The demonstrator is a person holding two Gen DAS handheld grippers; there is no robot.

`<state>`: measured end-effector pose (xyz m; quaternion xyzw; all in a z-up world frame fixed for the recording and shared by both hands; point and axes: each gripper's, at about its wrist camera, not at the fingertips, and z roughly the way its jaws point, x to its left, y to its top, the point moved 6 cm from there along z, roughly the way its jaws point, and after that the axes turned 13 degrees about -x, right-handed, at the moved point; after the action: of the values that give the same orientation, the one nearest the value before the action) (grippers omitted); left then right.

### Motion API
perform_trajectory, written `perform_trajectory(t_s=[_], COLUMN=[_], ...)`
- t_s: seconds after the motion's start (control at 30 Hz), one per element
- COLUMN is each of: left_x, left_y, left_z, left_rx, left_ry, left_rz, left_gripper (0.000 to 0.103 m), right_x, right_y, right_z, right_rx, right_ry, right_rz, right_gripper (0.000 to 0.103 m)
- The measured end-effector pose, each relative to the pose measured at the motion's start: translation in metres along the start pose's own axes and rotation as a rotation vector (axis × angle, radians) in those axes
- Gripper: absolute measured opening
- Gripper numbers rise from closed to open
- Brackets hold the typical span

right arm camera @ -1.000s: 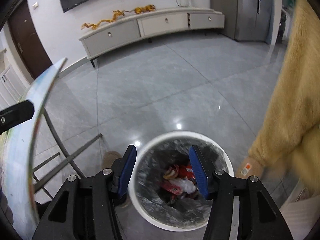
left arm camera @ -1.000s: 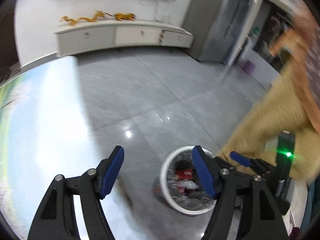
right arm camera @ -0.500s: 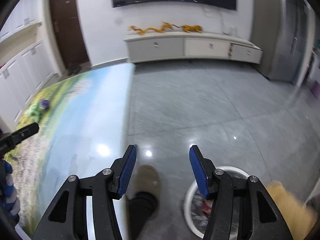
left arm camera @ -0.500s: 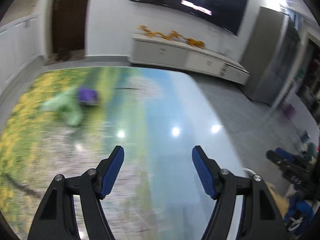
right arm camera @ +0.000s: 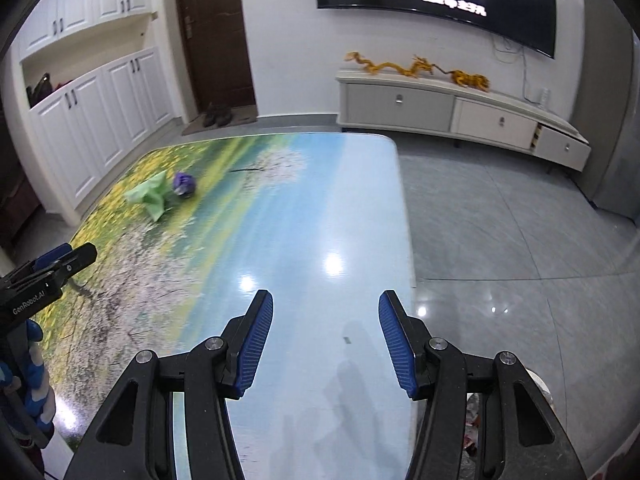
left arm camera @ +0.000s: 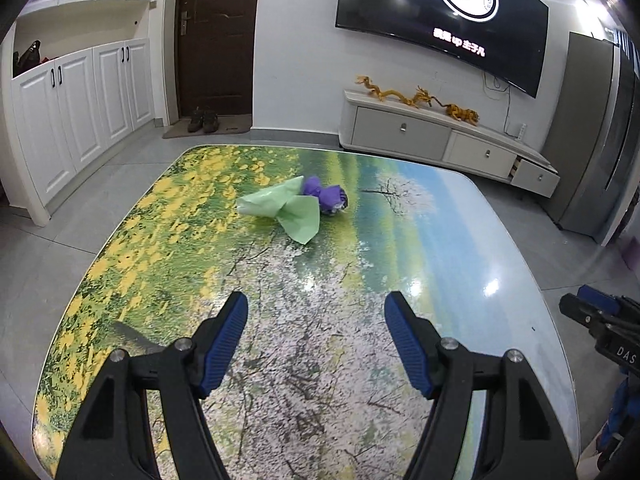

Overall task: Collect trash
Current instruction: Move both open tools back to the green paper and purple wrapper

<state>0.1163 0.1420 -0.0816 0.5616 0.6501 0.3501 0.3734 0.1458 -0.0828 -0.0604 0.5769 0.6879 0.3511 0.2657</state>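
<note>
A crumpled light-green wrapper [left arm camera: 286,208] and a purple wad [left arm camera: 328,197] lie side by side at the far half of the landscape-printed table [left arm camera: 280,320]. In the right wrist view the same green wrapper [right arm camera: 150,196] and purple wad [right arm camera: 184,184] sit far left. My left gripper [left arm camera: 316,308] hovers open over the table's near half, nothing between its blue pads. My right gripper [right arm camera: 326,308] is open and empty above the table's right edge [right arm camera: 404,220]. The white trash bin [right arm camera: 540,392] peeks out behind the right finger, low right.
A white TV cabinet [left arm camera: 440,136] with gold dragon figures stands by the far wall under a large screen. White cupboards [left arm camera: 80,92] and a dark door are at left. Grey tiled floor [right arm camera: 500,220] surrounds the table. A tall grey fridge [left arm camera: 596,140] stands right.
Both grippers swung from above the trash bin on the floor up and left to over the table. The green and purple scraps came into view. Both stayed open and empty.
</note>
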Motion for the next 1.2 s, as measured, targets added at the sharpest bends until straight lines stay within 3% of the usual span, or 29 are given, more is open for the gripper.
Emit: perform_trajectory(t_s=[0.73,1.0,1.2], left_x=[0.015,0.032,0.045], left_y=[-0.007,-0.022,-0.001], left_z=[0.006,0.021,0.039], left_rx=[0.013,0.055,0.034], left_ry=[0.038,0.019,0.005], left_rz=[-0.008,-0.078,-0.117], left_gripper=[0.074,0.074,0.074], right_x=[0.031,0.048,0.069], right_y=[0.01,0.015,0.033], right_z=[0.019,0.043,0.071], right_rx=[0.016,0.03,0.023], right_ry=[0.087,0.155,0.229], right_rz=[-0.042,-0.054,-0.069], right_gripper=[0.054,0.054,0.054])
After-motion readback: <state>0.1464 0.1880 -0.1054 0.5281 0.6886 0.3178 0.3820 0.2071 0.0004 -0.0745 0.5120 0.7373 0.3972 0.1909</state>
